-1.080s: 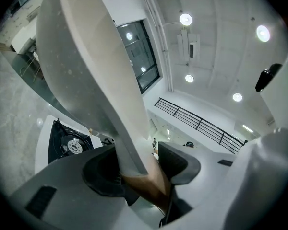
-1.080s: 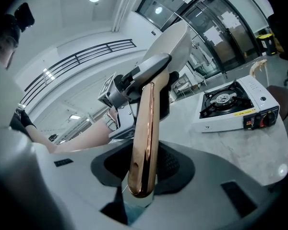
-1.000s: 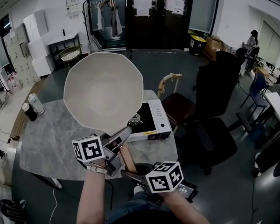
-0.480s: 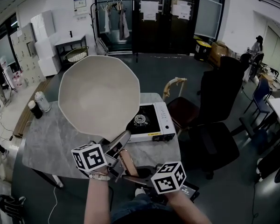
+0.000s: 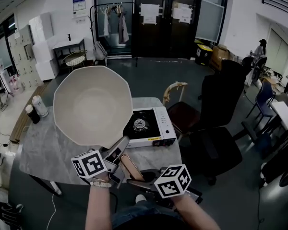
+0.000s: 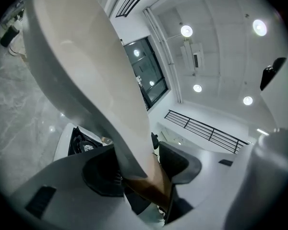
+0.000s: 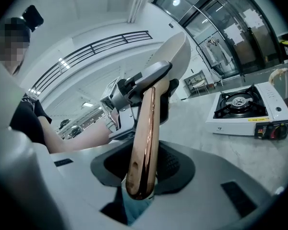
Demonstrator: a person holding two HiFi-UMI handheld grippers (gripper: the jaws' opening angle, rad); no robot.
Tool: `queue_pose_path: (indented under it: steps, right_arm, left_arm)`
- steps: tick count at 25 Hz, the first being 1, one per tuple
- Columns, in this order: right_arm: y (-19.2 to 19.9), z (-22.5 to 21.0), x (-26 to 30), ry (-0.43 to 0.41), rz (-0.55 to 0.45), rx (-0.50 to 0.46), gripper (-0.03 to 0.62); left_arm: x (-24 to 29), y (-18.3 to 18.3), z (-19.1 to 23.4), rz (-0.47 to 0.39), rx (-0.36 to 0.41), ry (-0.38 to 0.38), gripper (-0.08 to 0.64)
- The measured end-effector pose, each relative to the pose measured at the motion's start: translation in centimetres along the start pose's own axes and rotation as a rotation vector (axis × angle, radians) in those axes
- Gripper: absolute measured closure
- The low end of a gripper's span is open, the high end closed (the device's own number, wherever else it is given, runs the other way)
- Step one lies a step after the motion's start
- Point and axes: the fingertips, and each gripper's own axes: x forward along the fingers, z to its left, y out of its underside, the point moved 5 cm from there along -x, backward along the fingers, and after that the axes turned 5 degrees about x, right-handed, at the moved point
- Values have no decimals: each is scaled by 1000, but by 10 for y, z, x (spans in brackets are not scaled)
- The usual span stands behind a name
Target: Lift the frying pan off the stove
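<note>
Nearest the person, the right gripper (image 7: pixel 143 174) is clamping the rounded butt end of the copper-coloured handle (image 7: pixel 146 128), its fingers (image 7: pixel 175 163) pinching that end from both sides. Just beyond it, the left gripper (image 6: pixel 145 172) is taking the same handle higher up, where the copper is meeting the grey stem; its fingers (image 6: pixel 102 172) are standing wide but bearing on that thick joint, as far as its own view is showing. The frying pan (image 5: pixel 92 104) is hanging in the air, touching nothing but the fingers, tipped so that its pale inside is facing the head camera. Its long axis is running from the near right, at the two grippers, up and away to the far left, so the bowl is lying beyond and to the left of both pairs of fingers, with the left hand the nearer to it. The stove (image 5: pixel 161 122) is sitting on the table (image 5: pixel 41 150) just right of the bowl and below it, its burner bare; the lift is therefore looking done, and any coming move is probably depending on keeping the bowl left of the stove. The bowl is hiding the stove's left edge and the table behind it; the pan's underside is showing only as a grey sweep filling the left gripper view; whether the burner is lit is not making itself out.
</note>
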Motion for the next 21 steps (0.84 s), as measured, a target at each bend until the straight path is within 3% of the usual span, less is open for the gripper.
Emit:
queue_pose_path:
  steps: [21]
  right_arm:
    - [-1, 14, 1, -5, -26, -7, 457]
  left_arm:
    - [-5, -7, -11, 24, 19, 11, 328]
